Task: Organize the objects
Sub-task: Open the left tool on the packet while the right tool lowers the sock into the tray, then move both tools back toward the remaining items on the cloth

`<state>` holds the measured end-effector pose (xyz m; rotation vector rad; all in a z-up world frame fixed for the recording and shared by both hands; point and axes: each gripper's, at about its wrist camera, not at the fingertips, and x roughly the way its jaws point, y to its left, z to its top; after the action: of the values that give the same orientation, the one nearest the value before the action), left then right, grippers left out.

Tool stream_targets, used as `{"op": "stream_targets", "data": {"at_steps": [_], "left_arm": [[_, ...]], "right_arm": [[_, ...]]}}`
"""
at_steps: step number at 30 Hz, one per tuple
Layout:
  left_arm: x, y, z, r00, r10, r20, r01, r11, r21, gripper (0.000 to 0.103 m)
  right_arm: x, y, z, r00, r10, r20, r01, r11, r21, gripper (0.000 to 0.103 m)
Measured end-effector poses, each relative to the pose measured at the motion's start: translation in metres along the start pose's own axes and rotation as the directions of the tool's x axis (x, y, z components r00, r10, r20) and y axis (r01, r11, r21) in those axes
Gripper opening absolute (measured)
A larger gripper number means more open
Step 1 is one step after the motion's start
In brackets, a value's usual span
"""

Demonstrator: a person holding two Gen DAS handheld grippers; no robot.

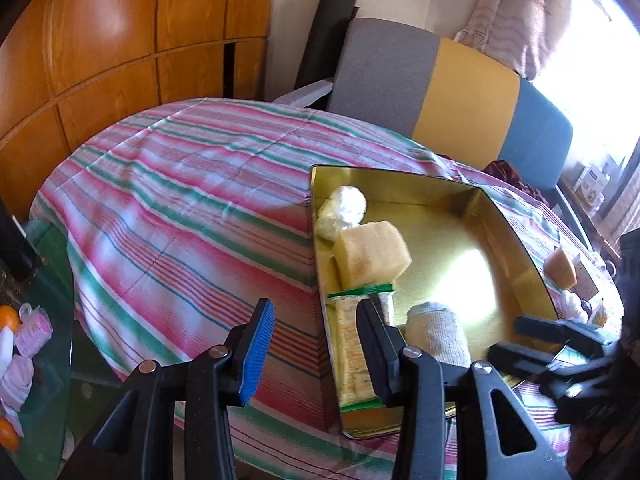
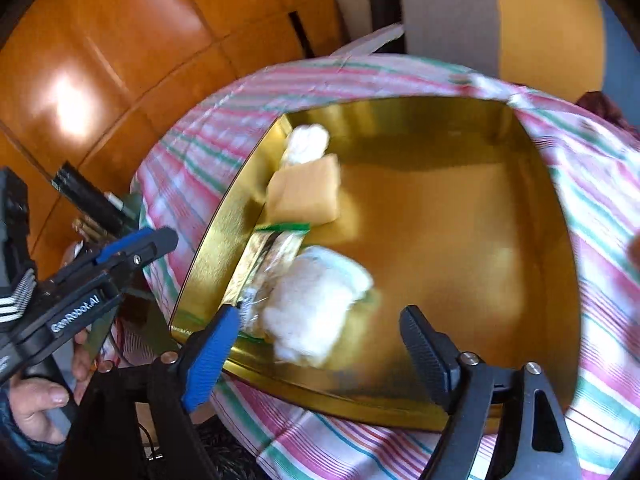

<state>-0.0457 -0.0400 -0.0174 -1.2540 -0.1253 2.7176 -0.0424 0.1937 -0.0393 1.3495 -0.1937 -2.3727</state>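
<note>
A gold tin [image 1: 516,240] lies open on the striped tablecloth [image 1: 180,208]. Along its left side lie a white wrapped ball [image 1: 344,208], a yellow sponge [image 1: 372,252], a green-ended cracker packet [image 1: 352,348] and a rolled pale sock [image 1: 436,332]. My left gripper [image 1: 316,346] hovers above the tin's left wall, open, nothing between its pads. My right gripper [image 2: 318,356] is open wide at the tin's [image 2: 460,208] near rim, with the sock [image 2: 316,300] just ahead of its fingertips and untouched. The left wrist view shows it [image 1: 528,342] low at the right.
An orange sponge [image 1: 560,268] and small packets lie on the cloth right of the tin. A grey, yellow and blue chair [image 1: 460,92] stands behind the table. Wooden cupboards [image 1: 120,40] fill the left. A glass side table [image 1: 40,352] holds oranges and pink items. A hand [image 2: 36,400] grips the left tool.
</note>
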Motion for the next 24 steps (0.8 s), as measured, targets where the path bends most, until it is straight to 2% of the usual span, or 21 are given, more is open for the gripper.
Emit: {"op": "stream_targets", "data": {"at_steps": [5, 9, 11, 14, 17, 21, 22, 24], "left_arm": [[-0.005, -0.024, 0.007, 1.0, -0.023, 0.011, 0.022, 0.998, 0.061, 0.043], [-0.005, -0.051, 0.012, 0.998, -0.058, 0.01, 0.056, 0.991, 0.121, 0.043], [-0.005, -0.07, 0.014, 0.997, -0.081, 0.004, 0.08, 0.984, 0.161, 0.043], [-0.004, -0.1, 0.018, 0.991, -0.13, -0.015, 0.13, 0.969, 0.21, 0.043], [-0.005, -0.132, 0.02, 0.983, -0.179, -0.032, 0.182, 0.948, 0.263, 0.043], [-0.003, -0.187, 0.026, 0.963, -0.256, -0.086, 0.271, 0.906, 0.325, 0.043], [-0.002, -0.201, 0.027, 0.954, -0.279, -0.106, 0.298, 0.895, 0.333, 0.043], [0.002, -0.232, 0.029, 0.932, -0.329, -0.153, 0.363, 0.866, 0.345, 0.044]], "right_arm": [[-0.05, -0.046, -0.007, 0.993, -0.078, 0.091, 0.069, 0.992, 0.101, 0.087], [-0.096, -0.096, -0.018, 0.973, -0.179, 0.144, 0.149, 0.969, 0.198, 0.089], [-0.12, -0.127, -0.025, 0.956, -0.243, 0.163, 0.197, 0.946, 0.256, 0.09], [-0.152, -0.175, -0.04, 0.922, -0.348, 0.167, 0.275, 0.895, 0.35, 0.091], [-0.183, -0.222, -0.057, 0.874, -0.46, 0.157, 0.352, 0.822, 0.447, 0.091], [-0.221, -0.279, -0.085, 0.791, -0.593, 0.149, 0.407, 0.693, 0.596, 0.091], [-0.226, -0.29, -0.093, 0.777, -0.613, 0.143, 0.408, 0.663, 0.628, 0.091], [-0.235, -0.31, -0.106, 0.772, -0.619, 0.145, 0.362, 0.615, 0.701, 0.091]]}}
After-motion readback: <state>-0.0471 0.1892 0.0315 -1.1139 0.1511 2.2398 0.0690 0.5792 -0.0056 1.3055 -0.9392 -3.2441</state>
